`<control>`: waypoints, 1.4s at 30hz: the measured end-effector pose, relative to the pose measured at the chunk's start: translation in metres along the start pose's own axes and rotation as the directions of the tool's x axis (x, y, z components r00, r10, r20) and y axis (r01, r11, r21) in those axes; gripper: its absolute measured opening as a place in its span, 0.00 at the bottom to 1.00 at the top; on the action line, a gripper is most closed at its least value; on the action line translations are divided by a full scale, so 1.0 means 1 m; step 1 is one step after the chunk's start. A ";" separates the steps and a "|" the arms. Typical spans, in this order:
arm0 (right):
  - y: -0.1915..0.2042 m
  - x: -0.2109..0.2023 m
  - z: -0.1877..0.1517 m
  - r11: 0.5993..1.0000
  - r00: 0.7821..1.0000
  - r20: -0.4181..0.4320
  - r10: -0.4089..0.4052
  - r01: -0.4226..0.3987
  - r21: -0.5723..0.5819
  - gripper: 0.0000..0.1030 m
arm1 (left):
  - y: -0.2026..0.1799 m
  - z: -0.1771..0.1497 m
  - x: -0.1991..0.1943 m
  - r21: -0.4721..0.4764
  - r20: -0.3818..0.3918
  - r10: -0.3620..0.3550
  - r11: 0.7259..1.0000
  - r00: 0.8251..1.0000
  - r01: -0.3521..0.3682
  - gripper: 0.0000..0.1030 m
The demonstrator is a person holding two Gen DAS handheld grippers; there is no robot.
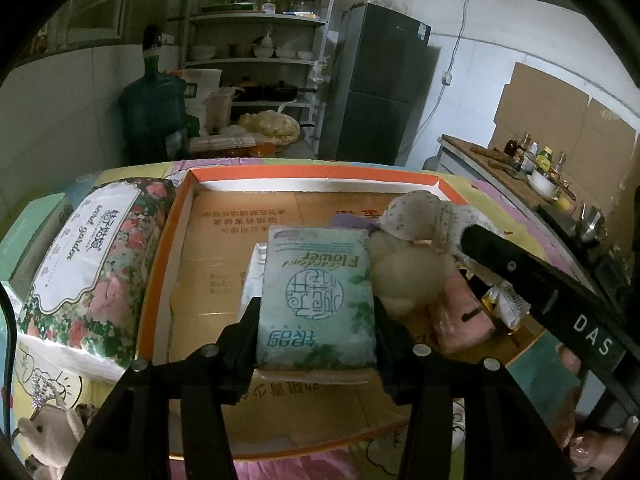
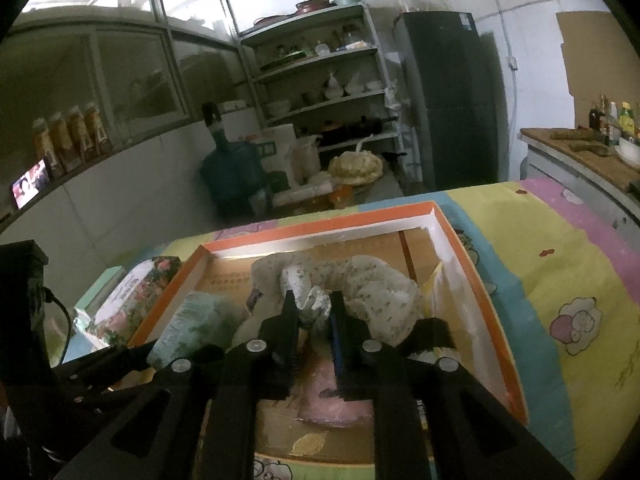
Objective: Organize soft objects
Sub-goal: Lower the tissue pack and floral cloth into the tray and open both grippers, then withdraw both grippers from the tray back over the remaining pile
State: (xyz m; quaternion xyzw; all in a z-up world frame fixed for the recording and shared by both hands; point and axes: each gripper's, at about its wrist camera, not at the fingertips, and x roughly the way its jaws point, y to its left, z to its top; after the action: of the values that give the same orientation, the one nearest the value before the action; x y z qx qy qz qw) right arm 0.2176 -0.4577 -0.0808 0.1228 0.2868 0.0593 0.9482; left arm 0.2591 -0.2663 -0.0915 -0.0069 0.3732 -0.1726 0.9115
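Cartoon-print tablecloth (image 2: 560,240) under orange-rimmed box (image 2: 476,276), floral pack (image 1: 92,256) alongside.

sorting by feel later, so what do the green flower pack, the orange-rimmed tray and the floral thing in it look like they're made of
Green tissue pack: thin glossy plastic film, judging by its sheen and crinkles, over a soft filling. Orange-rimmed tray: cardboard, with a plain brown printed floor and white inner walls. Floral cloth: matte woven fabric, probably cotton, bunched in soft folds.

Green tissue pack (image 1: 316,300) lying flat in orange-rimmed box (image 1: 312,172) — floral cloth (image 2: 372,288) and pink pack (image 1: 464,316) bunched beside it.
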 end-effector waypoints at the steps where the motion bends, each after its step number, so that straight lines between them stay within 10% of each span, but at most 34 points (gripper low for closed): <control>1: 0.000 0.000 0.000 1.000 1.000 -0.001 0.003 -0.003 0.002 0.29 | 0.000 0.000 -0.001 0.001 0.002 -0.002 1.000 1.000 0.002 0.53; 5: -0.002 0.000 0.000 1.000 1.000 0.005 0.013 -0.013 0.010 0.45 | 0.002 -0.003 -0.005 -0.005 0.019 -0.021 1.000 1.000 0.021 0.76; 16: -0.010 -0.011 -0.002 0.996 0.997 0.057 0.052 -0.056 0.067 0.72 | 0.007 -0.008 -0.036 -0.026 0.088 -0.066 0.997 0.994 0.069 0.83; 42: 0.030 -0.073 -0.012 1.000 0.956 0.294 0.010 -0.008 -0.006 0.73 | 0.058 -0.024 -0.166 -0.015 0.324 -0.077 0.996 0.943 0.087 0.84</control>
State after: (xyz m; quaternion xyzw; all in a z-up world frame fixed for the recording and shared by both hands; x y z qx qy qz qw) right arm 0.1487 -0.4402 -0.0440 0.1292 0.1421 0.0454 0.9803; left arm 0.1506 -0.1555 -0.0044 -0.0641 0.2207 -0.2014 0.9522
